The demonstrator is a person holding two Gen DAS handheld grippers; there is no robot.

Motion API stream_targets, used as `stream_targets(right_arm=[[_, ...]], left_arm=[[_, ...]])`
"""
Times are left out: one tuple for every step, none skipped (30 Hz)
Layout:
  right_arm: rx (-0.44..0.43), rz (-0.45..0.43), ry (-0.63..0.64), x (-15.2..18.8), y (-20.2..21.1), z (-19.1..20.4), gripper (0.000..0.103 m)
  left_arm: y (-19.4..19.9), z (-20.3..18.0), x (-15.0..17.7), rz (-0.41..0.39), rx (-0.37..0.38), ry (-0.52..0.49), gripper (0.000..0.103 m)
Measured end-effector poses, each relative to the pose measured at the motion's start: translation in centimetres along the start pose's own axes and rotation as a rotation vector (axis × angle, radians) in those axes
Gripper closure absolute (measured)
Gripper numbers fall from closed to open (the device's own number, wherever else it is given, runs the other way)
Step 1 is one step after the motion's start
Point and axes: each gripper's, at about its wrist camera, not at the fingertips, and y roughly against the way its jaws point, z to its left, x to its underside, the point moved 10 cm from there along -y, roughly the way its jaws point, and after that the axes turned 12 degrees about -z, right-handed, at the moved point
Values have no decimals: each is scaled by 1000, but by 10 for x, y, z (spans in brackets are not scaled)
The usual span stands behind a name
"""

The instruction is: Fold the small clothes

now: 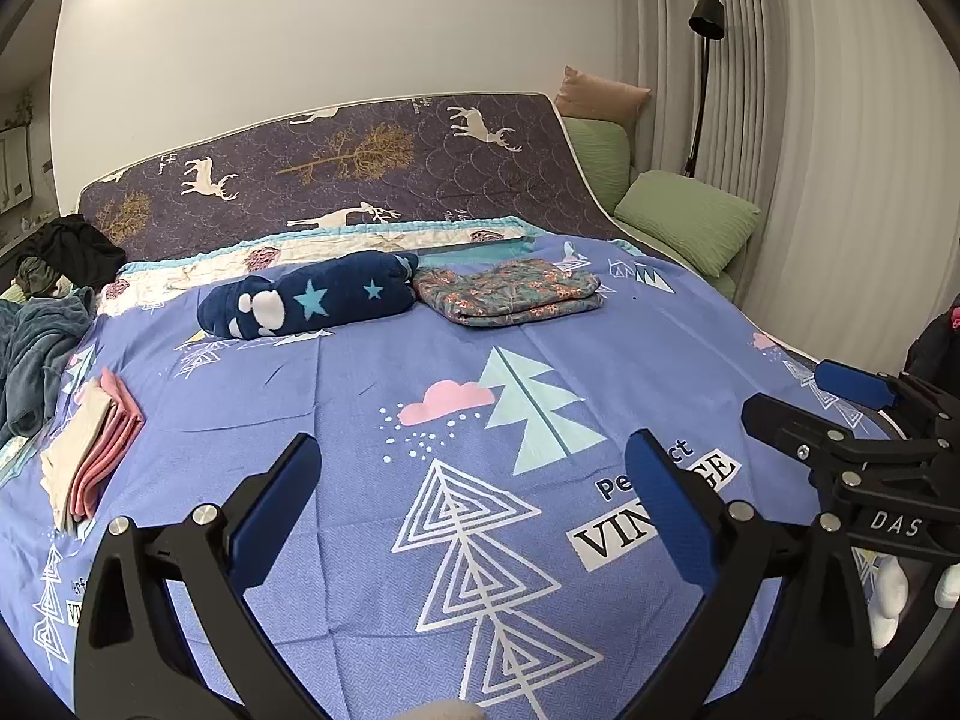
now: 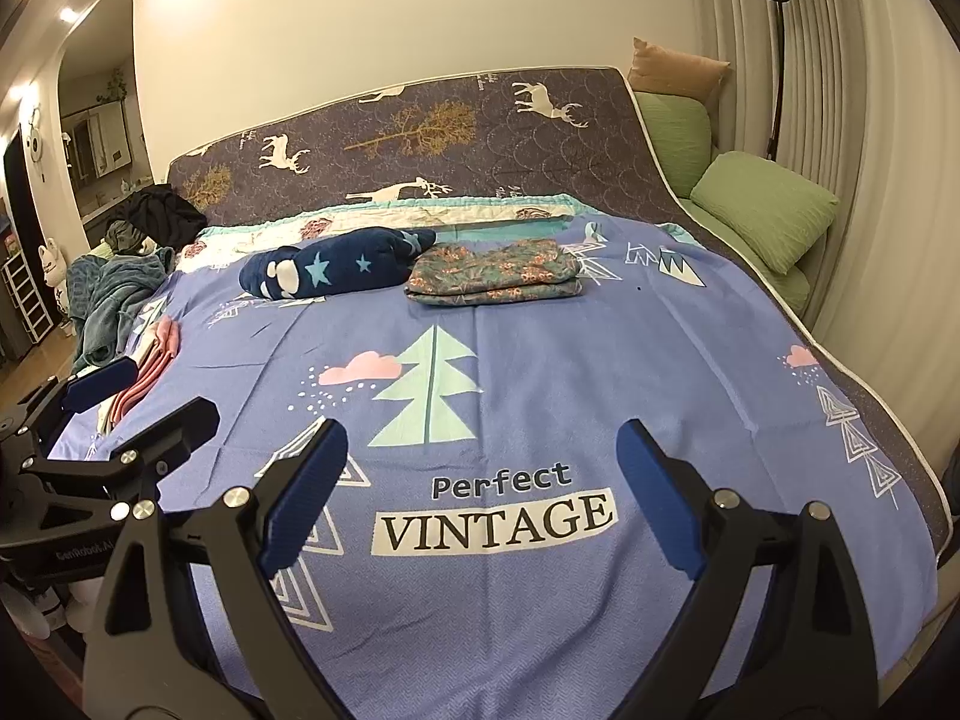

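Claws [image 1: 474, 501] [image 2: 483, 495] gape, blue-padded, over flat woven bedspread [image 2: 540, 360].

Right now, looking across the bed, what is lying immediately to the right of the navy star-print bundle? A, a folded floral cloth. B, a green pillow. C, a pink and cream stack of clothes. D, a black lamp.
A: the folded floral cloth lies flat on the blue bedspread right beside the navy star-print bundle, their ends almost meeting; the pink and cream stack sits far off at the bed's left edge.
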Motion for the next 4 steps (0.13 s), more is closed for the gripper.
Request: stream_targets(right_arm=[[-1, 0, 1, 0, 0, 0, 10], [-1, 0, 1, 0, 0, 0, 10], [-1, -1, 2, 0, 0, 0, 10], [0, 0, 0, 0, 0, 0, 9]], left_arm=[[0, 0, 0, 1, 0, -1, 2], [0, 0, 0, 0, -1, -1, 2], [0, 0, 0, 1, -1, -1, 2], [0, -1, 0, 1, 0, -1, 2]])
